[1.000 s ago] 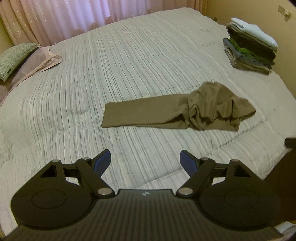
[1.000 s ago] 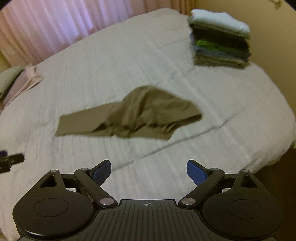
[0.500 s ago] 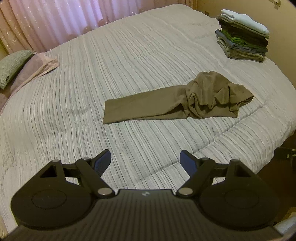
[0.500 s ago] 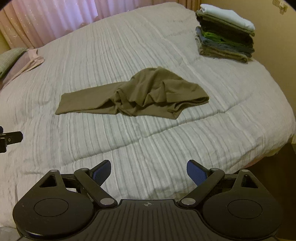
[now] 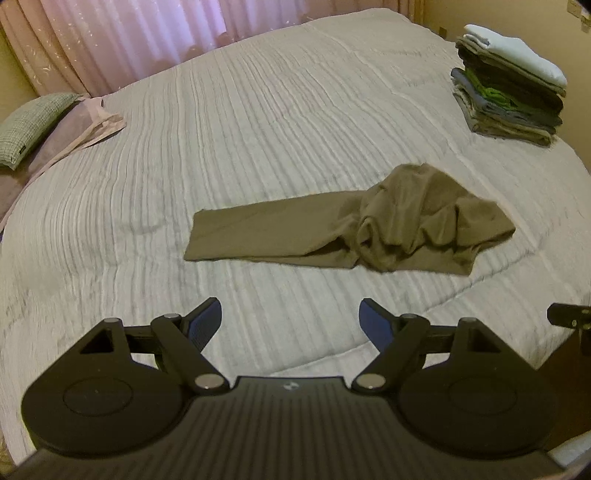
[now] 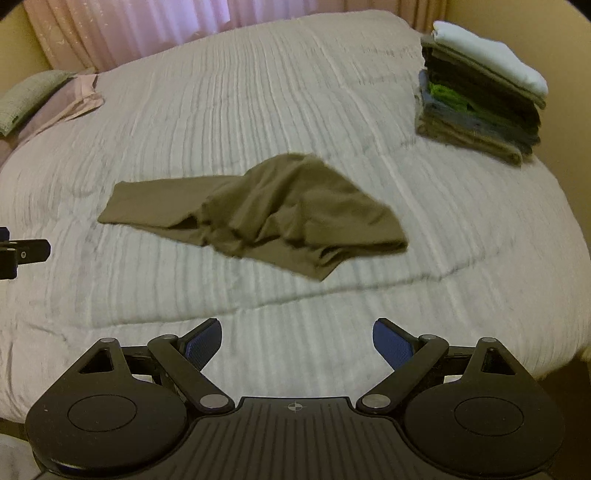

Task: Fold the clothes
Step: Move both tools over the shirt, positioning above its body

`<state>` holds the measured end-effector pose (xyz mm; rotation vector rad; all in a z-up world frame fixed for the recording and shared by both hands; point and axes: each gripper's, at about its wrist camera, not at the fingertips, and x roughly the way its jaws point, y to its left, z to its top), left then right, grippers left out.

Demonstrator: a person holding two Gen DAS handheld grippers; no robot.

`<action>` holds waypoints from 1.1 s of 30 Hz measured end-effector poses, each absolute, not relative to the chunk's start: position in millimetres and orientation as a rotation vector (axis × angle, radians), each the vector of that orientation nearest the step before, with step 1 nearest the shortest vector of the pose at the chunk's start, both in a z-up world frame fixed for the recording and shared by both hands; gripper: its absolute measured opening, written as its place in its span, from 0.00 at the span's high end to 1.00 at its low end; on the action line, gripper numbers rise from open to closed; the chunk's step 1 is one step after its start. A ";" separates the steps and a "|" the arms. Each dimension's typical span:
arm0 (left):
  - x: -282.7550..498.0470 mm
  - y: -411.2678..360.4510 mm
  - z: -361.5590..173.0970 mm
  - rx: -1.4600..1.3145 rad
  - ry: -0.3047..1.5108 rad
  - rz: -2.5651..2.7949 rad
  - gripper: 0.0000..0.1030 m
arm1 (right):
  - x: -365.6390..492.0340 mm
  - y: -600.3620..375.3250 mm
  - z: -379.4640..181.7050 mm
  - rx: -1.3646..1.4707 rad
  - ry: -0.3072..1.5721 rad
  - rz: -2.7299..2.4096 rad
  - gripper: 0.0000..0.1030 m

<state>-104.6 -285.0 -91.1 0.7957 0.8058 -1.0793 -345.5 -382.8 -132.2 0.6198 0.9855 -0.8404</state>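
Observation:
An olive-brown garment point(image 5: 354, 229) lies on the striped grey bedspread point(image 5: 258, 122); its left part is flat and its right part is bunched in a heap. The right wrist view shows the same garment point(image 6: 258, 214) mid-bed. My left gripper point(image 5: 290, 319) is open over the near bed edge, well short of the garment, with nothing between its blue pads. My right gripper point(image 6: 297, 339) is likewise open and empty, near the bed's front edge. A piece of the right gripper point(image 5: 570, 317) shows at the left view's right edge, and a piece of the left gripper point(image 6: 22, 254) at the right view's left edge.
A stack of folded clothes point(image 5: 509, 88) with a white item on top sits at the far right corner of the bed, also seen as the stack point(image 6: 480, 92) in the right wrist view. A green pillow point(image 5: 33, 125) and pink curtains point(image 5: 147, 33) are at the back left.
Both grippers have shifted slightly closer to the bed, so the garment looks a bit nearer. Both stay open, and the garment has not moved.

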 end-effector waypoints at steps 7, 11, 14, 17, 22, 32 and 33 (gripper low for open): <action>-148.5 -323.5 -97.6 0.762 0.824 -1.003 0.23 | -367.3 -441.7 -134.8 0.540 1.005 -0.742 0.11; -161.3 -333.3 -103.3 0.734 0.847 -0.953 0.23 | -368.8 -458.1 -141.4 0.474 1.033 -0.676 0.11; -164.0 -332.8 -111.9 0.712 0.873 -0.926 0.23 | -367.1 -464.0 -149.6 0.434 1.040 -0.650 0.11; -162.1 -329.3 -123.6 0.701 0.892 -0.894 0.24 | -363.8 -467.7 -158.6 0.406 1.032 -0.620 0.11; -150.6 -328.5 -143.2 0.723 0.927 -0.839 0.28 | -350.0 -473.8 -182.6 0.381 1.073 -0.580 0.11; -128.1 -338.8 -161.4 0.751 0.926 -0.837 0.28 | -326.4 -474.4 -196.7 0.399 1.084 -0.581 0.11; -126.0 -340.9 -161.9 0.753 0.923 -0.845 0.28 | -324.2 -473.9 -197.2 0.401 1.083 -0.585 0.11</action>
